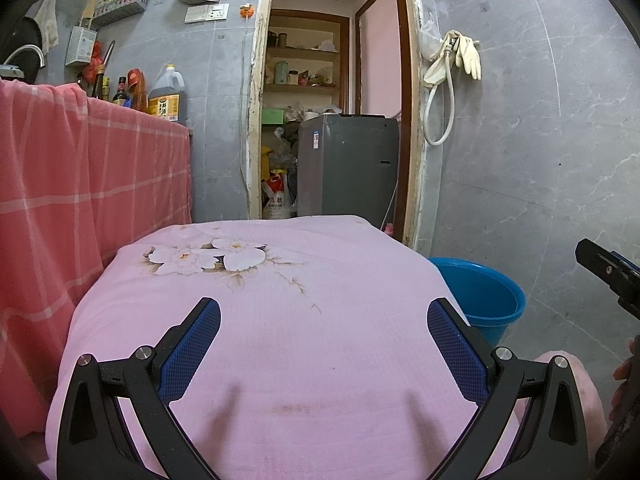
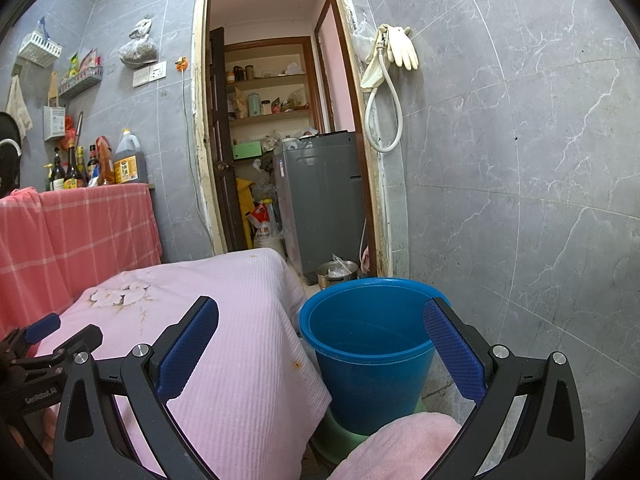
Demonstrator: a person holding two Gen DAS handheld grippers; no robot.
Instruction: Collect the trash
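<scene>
Pink cloth fills most of what I see, so I'll go across from the left. At the far left a red checked cloth (image 1: pixel 80 168) hangs over the counter, with bottles and an oil jug (image 1: pixel 166 94) standing on top against the grey tiles.

Next comes the table under the pink flowered cloth (image 1: pixel 256 320). My left gripper (image 1: pixel 324 354) hangs just above it with its jaws spread wide and nothing between the blue pads. The cloth itself looks bare: I see a printed flower, a faint brownish smear near me, and in the right wrist view a couple of small orange specks toward the edge, but no wrapper, scrap or piece of rubbish that I could pick up.

Behind the table the doorway opens on a storeroom with shelves and a grey washing machine (image 1: pixel 348 164).

Further right, my right gripper (image 2: pixel 320 354) is also spread apart and empty, hovering over the table's corner and the blue bucket (image 2: pixel 372 360) that stands on the floor just beside the table. The bucket is presumably where the trash goes. Its inside shows only blue wall, though the bottom is hidden from me, so I cannot tell whether anything lies in it.

My judgement: either the collecting is finished, or it has not begun and the trash lies out of view. Neither of my grippers is carrying anything now.
</scene>
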